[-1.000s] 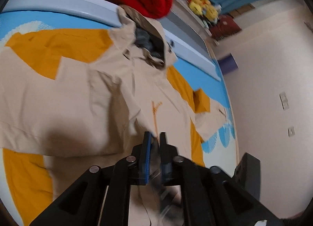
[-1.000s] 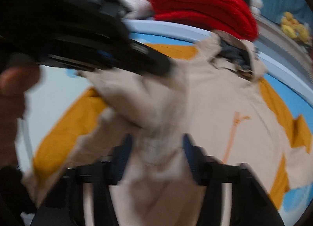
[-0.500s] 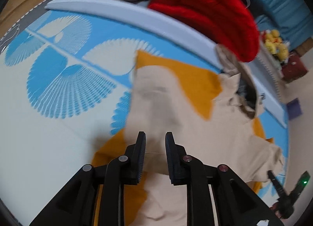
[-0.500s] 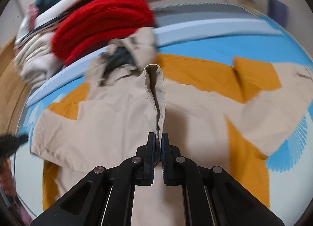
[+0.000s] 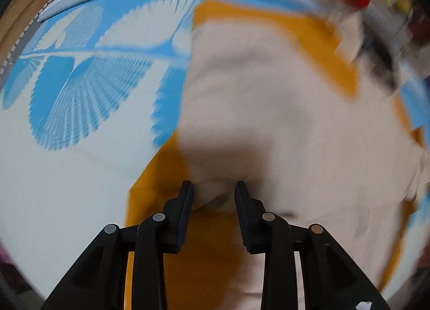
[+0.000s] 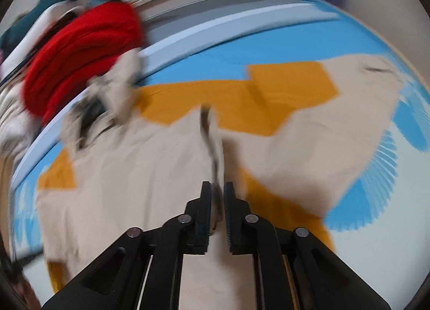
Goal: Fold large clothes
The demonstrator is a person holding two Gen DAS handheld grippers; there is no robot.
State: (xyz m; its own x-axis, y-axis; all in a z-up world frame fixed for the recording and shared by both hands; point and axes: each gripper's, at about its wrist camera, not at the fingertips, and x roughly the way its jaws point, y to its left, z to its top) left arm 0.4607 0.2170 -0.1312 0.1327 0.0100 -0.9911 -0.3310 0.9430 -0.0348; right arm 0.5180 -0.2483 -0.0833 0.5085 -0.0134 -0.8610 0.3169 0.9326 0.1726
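I am viewing a beige-and-orange jacket (image 6: 150, 175) lying spread flat on a blue-and-white patterned mat (image 5: 67, 111). In the right wrist view its long axis is running from the near edge up toward the hood (image 6: 107, 100), which is pointing at a red folded garment (image 6: 80, 54) beyond the mat's pale border; 1 sleeve (image 6: 336, 111) is extending out to the right.

The left gripper (image 5: 213, 189) is pointing down at the jacket's left edge. Its jaws are opening, and a beige fold is sitting between the 2 fingers without visible pad pressure.

The right gripper (image 6: 217, 189) is aimed along the jacket's front seam. Its jaws are opening with a narrow gap, and the raised seam edge is standing in that gap; I cannot tell whether the pads are touching it.

Only the left wrist view is showing the large bare area of mat. Only the right wrist view is showing the sleeve and the hood clearly. Both views are motion-blurred.
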